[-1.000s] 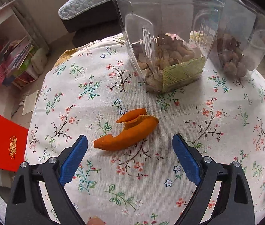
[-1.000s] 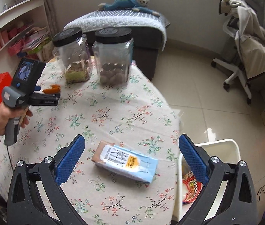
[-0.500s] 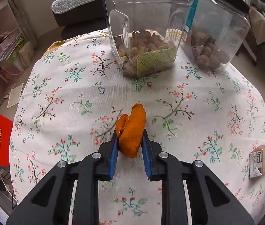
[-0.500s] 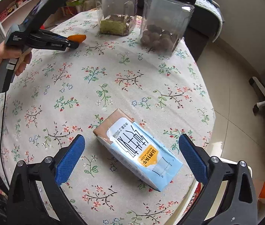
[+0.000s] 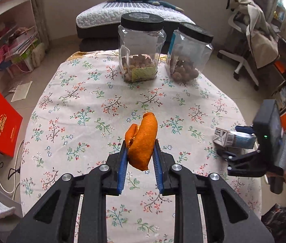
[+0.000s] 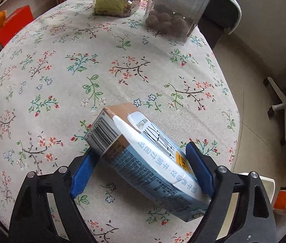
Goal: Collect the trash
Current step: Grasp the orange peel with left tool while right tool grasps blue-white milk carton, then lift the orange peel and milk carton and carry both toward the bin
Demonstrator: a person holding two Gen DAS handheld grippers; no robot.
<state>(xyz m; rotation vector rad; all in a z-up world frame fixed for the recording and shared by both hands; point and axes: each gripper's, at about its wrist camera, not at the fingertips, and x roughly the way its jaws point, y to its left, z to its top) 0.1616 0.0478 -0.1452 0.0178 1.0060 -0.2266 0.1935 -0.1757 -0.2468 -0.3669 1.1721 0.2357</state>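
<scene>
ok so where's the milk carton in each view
Left wrist view: the milk carton sits at the right edge, by the table's rim, in the right gripper.
Right wrist view: the carton lies low in the centre, between the closing fingers; I cannot tell whether both pads touch it.
Shared landmark: the jar of round brown balls at the table's far side.

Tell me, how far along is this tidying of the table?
Nothing is seen binned yet. The left gripper is clamped on the orange peel, lifted clear of the floral tablecloth. The right gripper is closing around the milk carton, which is still on the cloth. Both must still go into the white bin beside the table.
</scene>
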